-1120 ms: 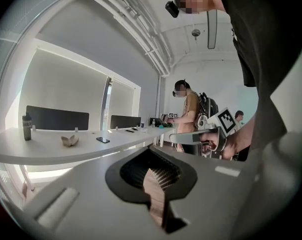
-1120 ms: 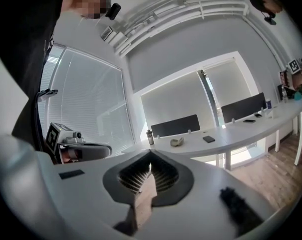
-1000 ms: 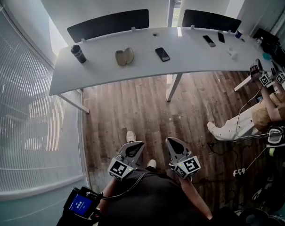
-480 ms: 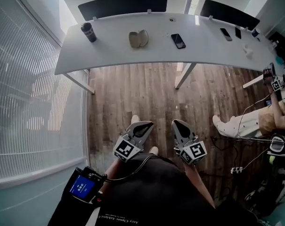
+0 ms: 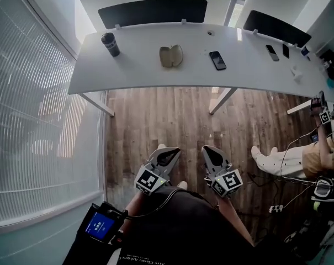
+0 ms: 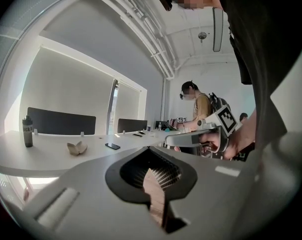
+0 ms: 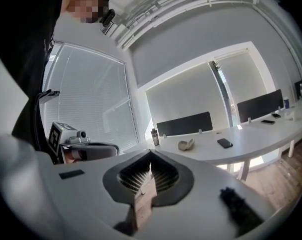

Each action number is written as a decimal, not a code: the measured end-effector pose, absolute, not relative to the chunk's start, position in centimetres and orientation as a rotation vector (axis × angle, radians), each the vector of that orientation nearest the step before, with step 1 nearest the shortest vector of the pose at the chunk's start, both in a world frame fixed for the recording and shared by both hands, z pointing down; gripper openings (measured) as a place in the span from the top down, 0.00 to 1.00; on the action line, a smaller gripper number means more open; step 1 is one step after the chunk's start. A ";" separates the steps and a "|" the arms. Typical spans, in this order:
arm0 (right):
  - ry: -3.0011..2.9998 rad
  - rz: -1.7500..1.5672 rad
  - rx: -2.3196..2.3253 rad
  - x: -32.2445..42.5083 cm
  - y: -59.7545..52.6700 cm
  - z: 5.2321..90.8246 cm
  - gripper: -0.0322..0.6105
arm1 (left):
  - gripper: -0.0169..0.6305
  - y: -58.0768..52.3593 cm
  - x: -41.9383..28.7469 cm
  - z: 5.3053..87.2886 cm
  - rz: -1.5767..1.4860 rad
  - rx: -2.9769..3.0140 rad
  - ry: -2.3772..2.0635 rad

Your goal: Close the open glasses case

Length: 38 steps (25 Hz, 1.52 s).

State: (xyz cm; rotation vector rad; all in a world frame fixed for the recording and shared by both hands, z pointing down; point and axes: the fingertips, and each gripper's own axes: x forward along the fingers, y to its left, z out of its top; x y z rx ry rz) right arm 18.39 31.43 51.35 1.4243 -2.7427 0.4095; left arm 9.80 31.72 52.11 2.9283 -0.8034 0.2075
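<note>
Closer than a second ago, the desk (image 5: 128, 70) carries the glasses case (image 5: 171, 56) — still open, untouched; left gripper (image 5: 167, 155) and right gripper (image 5: 212, 155), well apart from it, seem pressed together, empty.

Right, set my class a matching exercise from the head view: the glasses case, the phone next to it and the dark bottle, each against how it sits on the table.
1 glasses case
2 phone
3 bottle

a upright, near the left end of the table
b lying open
c flat, right of the case

Pairs: 1-b, 2-c, 3-a
</note>
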 end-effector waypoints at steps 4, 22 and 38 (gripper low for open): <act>-2.716 0.420 1.422 17.0 28.3 50.4 0.94 | 0.96 28.8 8.0 51.8 0.172 2.881 -0.838; -2.663 0.410 1.321 10.3 16.3 49.6 0.94 | 0.96 16.3 1.9 52.3 0.101 2.830 -0.870; -2.640 0.397 1.280 6.7 9.5 50.2 0.94 | 0.96 9.5 -0.8 54.2 0.140 2.802 -0.864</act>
